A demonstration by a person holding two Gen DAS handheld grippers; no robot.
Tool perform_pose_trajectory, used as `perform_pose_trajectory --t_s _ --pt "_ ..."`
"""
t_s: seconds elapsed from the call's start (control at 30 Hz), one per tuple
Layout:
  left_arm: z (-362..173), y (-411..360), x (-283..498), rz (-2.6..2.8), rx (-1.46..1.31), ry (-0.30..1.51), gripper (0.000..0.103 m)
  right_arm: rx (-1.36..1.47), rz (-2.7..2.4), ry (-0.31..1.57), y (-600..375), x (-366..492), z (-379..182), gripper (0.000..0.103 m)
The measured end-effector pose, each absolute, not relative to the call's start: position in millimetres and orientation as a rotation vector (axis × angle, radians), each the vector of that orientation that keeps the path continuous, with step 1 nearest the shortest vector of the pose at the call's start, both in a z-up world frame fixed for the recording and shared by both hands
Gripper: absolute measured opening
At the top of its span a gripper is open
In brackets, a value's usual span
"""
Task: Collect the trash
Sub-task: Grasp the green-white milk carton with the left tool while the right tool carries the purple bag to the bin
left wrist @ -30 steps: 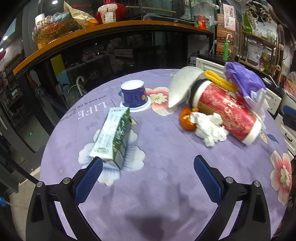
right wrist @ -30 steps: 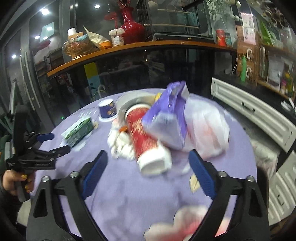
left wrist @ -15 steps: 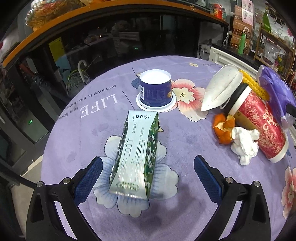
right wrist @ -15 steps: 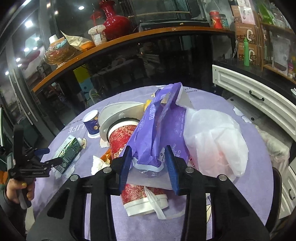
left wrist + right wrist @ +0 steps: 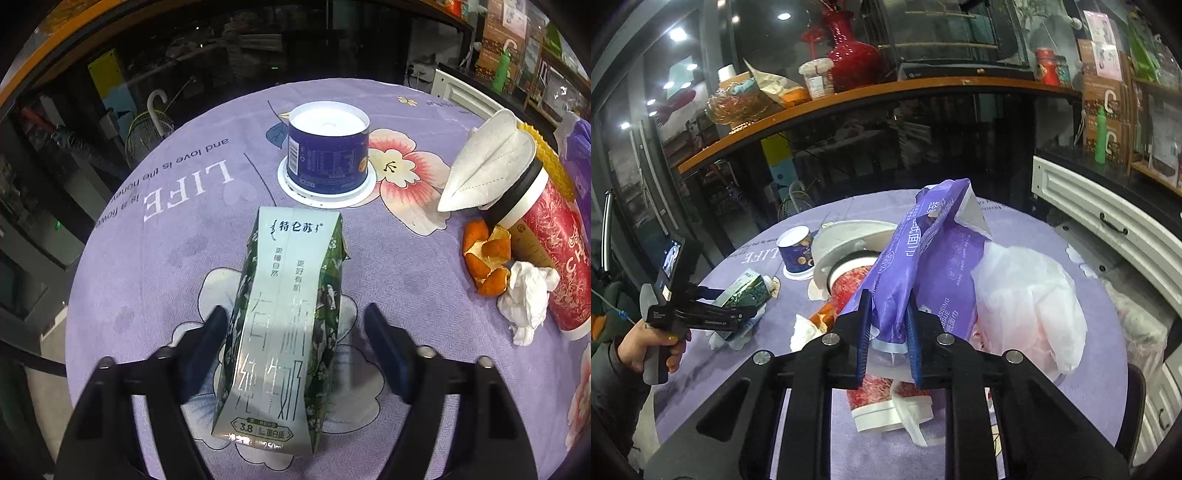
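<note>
Milk carton [image 5: 280, 321] between closing left tool [image 5: 295, 332]; purple bag [image 5: 923, 266] pinched by closing right tool [image 5: 886, 325].

Green-and-white milk carton [image 5: 280, 325] flat on the purple cloth; purple tissue pack [image 5: 923, 266] upright, apparently crumpled.
</note>
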State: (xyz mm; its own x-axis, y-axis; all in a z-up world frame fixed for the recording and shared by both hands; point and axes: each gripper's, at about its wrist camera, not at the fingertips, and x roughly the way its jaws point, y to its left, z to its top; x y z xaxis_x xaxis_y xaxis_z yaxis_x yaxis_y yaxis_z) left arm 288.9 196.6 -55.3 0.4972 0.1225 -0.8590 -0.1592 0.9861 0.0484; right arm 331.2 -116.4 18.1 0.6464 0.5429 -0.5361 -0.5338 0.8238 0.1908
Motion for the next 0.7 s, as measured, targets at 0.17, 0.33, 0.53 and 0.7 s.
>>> perform_pose_trajectory --t_s 0.17,0.33,0.53,0.7 --pt "-55.4 202.7 280.3 0.173 -0.096 1.006 0.051 0.005 0.651 0.579 -110.9 321.3 30.3 0.018" --pt "-46.7 197.6 265.1 0.169 -0.107 0.948 0.050 0.022 0.693 0.553 -111.9 310.5 39.9 0.018" --pt "-24.5 176.8 234.5 0.130 -0.099 0.849 0.050 0.054 0.745 0.533 -116.8 290.5 46.7 0.018" --pt "-5.9 145.1 207.9 0.043 -0.127 0.775 0.050 0.066 0.799 0.515 -125.2 262.8 50.4 0.018"
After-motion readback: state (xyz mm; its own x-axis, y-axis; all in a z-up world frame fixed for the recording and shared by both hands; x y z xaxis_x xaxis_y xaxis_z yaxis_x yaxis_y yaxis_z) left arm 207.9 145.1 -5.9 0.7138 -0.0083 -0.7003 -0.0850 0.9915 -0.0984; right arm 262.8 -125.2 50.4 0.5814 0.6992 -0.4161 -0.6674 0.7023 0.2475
